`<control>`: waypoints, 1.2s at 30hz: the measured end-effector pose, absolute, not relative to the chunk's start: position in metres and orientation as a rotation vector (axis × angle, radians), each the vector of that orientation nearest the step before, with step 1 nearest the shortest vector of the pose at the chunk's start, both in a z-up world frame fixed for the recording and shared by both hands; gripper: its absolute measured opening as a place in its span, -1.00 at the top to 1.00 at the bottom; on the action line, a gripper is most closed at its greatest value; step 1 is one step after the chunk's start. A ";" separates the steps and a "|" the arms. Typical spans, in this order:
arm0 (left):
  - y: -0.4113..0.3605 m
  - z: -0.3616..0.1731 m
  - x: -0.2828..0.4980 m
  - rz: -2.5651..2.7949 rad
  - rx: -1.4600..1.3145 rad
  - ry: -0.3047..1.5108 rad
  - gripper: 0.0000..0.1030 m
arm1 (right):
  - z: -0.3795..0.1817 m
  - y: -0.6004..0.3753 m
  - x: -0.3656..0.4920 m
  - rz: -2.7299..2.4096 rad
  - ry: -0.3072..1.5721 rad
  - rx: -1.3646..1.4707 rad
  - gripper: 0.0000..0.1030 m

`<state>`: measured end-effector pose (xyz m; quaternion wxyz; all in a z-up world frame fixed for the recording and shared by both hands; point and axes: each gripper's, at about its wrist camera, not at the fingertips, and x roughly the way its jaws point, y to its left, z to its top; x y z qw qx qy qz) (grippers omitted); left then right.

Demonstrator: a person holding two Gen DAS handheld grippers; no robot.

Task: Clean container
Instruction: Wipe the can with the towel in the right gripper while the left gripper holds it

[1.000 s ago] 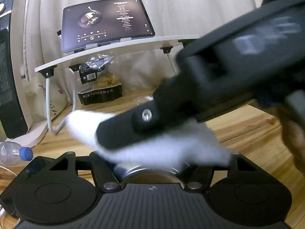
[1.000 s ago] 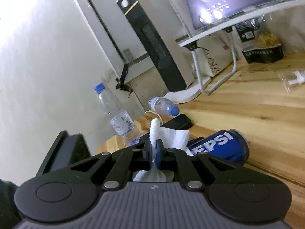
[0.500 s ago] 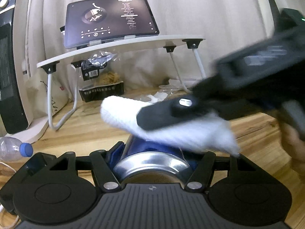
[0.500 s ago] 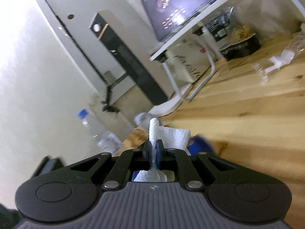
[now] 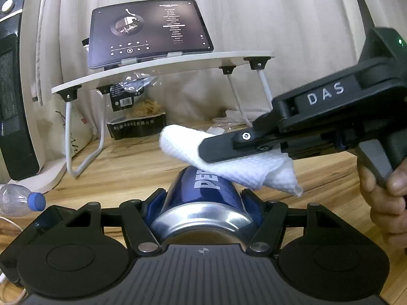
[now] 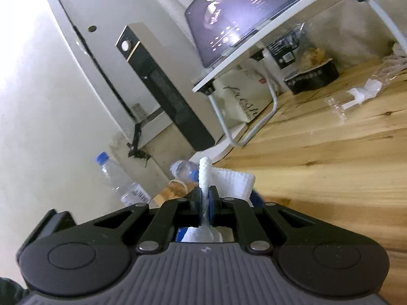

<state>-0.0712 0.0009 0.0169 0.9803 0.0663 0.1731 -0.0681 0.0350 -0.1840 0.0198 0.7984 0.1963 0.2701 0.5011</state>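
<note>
Left fingers clench the can lengthwise, pointing away; right fingers pinch the cloth.

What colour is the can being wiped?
Dark blue with white lettering and a silver rim; the can shows best in the left wrist view.

Blue Pepsi can lying sideways; white cloth draped on top.

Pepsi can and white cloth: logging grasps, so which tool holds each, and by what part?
Left tool clamps the Pepsi can near its silver end; right tool pinches the white cloth at a fold.
</note>
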 end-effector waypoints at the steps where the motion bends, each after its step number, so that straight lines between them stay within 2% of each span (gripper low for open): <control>1: 0.001 0.017 -0.071 -0.136 0.132 0.350 -0.30 | 0.018 -0.186 0.036 1.066 0.578 0.430 0.83; 13: -0.002 0.018 -0.073 -0.140 0.151 0.339 -0.30 | 0.027 -0.182 0.000 1.249 0.611 0.424 0.83; 22: 0.000 0.018 -0.074 -0.131 0.143 0.328 -0.30 | 0.014 -0.195 0.037 1.069 0.568 0.469 0.83; 36: 0.000 0.018 -0.074 -0.130 0.138 0.324 -0.30 | 0.015 -0.200 0.002 1.200 0.610 0.503 0.83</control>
